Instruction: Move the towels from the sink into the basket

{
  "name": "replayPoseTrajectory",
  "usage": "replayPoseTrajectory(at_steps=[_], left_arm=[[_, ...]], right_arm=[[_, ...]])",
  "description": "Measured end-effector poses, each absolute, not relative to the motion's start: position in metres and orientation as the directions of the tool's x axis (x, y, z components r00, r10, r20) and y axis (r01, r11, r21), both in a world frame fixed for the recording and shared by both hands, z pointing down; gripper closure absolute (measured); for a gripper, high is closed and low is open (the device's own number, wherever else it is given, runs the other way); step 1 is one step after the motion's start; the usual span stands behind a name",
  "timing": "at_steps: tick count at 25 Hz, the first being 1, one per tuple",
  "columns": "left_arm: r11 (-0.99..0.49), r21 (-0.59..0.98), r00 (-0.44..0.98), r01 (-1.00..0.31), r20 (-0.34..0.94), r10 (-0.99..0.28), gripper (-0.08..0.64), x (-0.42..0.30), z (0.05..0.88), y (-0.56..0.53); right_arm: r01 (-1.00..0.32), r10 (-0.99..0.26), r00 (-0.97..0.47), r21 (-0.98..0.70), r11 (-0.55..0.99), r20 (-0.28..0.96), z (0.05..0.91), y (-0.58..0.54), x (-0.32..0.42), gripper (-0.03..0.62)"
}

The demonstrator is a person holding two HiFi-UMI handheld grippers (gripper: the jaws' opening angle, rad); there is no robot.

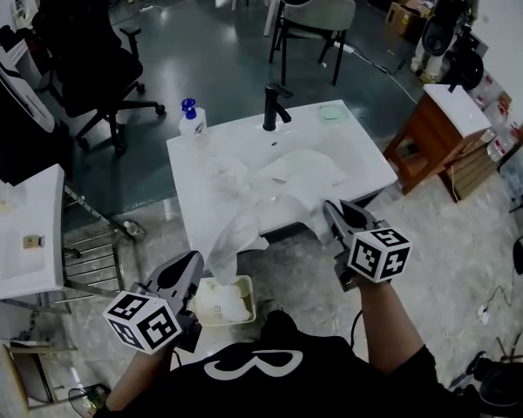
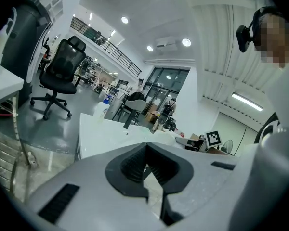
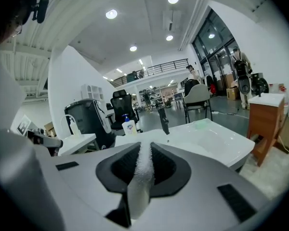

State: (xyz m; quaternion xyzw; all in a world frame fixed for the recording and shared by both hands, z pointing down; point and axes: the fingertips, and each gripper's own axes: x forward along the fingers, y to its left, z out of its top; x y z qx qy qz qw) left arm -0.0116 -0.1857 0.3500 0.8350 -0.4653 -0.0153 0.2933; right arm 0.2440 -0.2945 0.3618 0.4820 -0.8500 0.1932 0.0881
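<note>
The white rectangular glossy sink (image 1: 375,171) stands in an open workshop, where a glossy grey floor (image 1: 218,59) meets a pale speckled floor (image 1: 453,259). On the far rim of the sink stand a black tap (image 1: 275,107) and a clear soap bottle with a blue pump (image 1: 192,122). A black swivel office chair (image 1: 96,50) stands to the left and a brown wooden cabinet (image 1: 436,142) to the right.

The crumpled white terry-cloth towels (image 1: 288,177) lie in the sink bowl and hang over its near edge. The cream perforated plastic basket (image 1: 207,299) sits on the floor below that edge, with one folded white towel (image 1: 235,301) inside.

The right gripper (image 3: 143,153) is clamped on a nubbly fold of a towel (image 3: 140,177), held just off the sink's near edge. The left gripper (image 2: 145,162) has its ribbed black pads together at the tips, with nothing visibly pinched. It is positioned above the basket.
</note>
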Motion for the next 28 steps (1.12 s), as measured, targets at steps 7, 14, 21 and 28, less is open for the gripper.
replayPoseTrajectory(at_steps=[7,14,21,28], left_arm=[[-0.441,0.481,0.593,-0.758,0.225,-0.773,0.554,-0.010,0.334,-0.162],[-0.492,0.464,0.629,-0.737,0.204,-0.750,0.555,-0.006,0.325,-0.143],[-0.527,0.456,0.659,-0.718,0.200,-0.725,0.554,-0.007,0.326,-0.123],[-0.521,0.456,0.651,-0.721,0.188,-0.736,0.554,-0.013,0.318,-0.106]], right_arm=[[-0.868,-0.847,-0.489,-0.214,0.449,0.208,0.297,-0.254,0.258,0.540],[-0.874,-0.880,-0.471,-0.166,0.456,0.063,0.230,-0.207,0.262,0.540],[-0.882,-0.893,-0.450,-0.141,0.449,-0.027,0.191,-0.155,0.263,0.541],[-0.876,-0.882,-0.457,-0.116,0.469,-0.111,0.149,-0.110,0.264,0.541]])
